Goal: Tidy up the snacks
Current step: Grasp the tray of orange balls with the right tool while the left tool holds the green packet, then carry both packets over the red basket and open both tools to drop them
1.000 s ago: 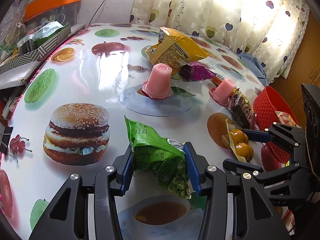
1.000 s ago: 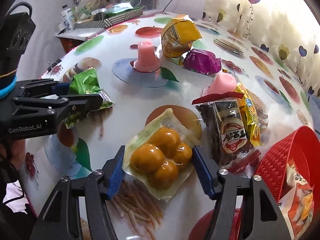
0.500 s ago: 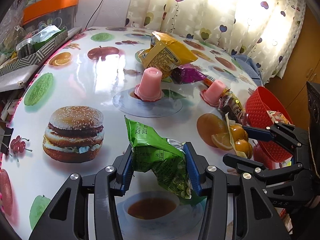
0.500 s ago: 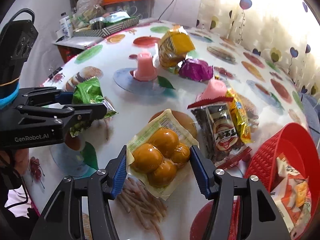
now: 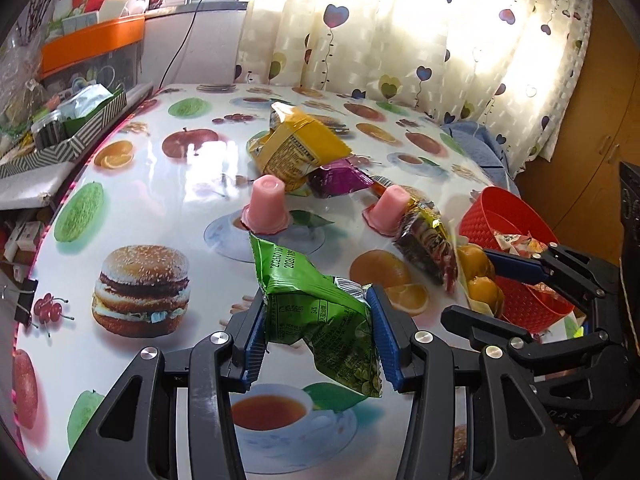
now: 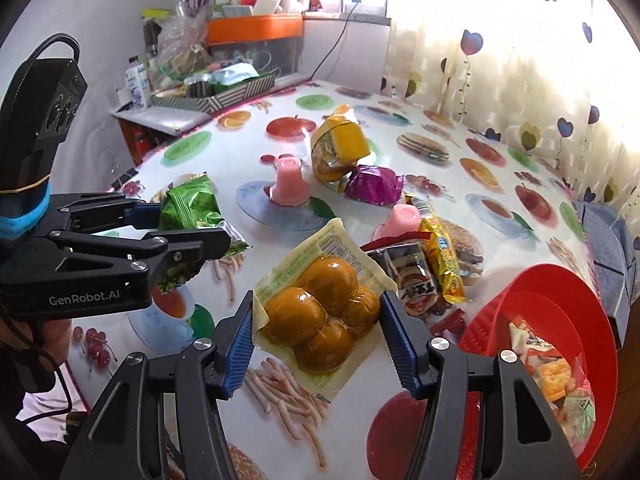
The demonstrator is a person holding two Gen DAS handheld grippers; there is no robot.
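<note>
My left gripper (image 5: 318,340) is shut on a green snack bag (image 5: 320,312) and holds it above the table; it also shows in the right wrist view (image 6: 192,212). My right gripper (image 6: 318,332) is shut on a clear pack of round yellow-brown snacks (image 6: 320,308), lifted off the table. A red basket (image 6: 560,292) with a snack pack inside stands at the right, also in the left wrist view (image 5: 500,216). Two pink jelly cups (image 5: 266,208) (image 5: 394,208), a yellow bag (image 5: 296,148), a purple pack (image 5: 340,176) and a dark pack (image 5: 424,240) lie on the table.
The table has a glossy fruit-and-burger print cloth (image 5: 140,208). A striped tray of clutter (image 5: 60,136) and an orange box (image 5: 92,44) sit at the far left edge. Curtains (image 5: 440,32) hang behind the table. A blue cloth (image 6: 604,240) lies past the basket.
Both grippers have risen with their packs still held. The yellow-brown pack has lifted off the table and the view has pulled back.
</note>
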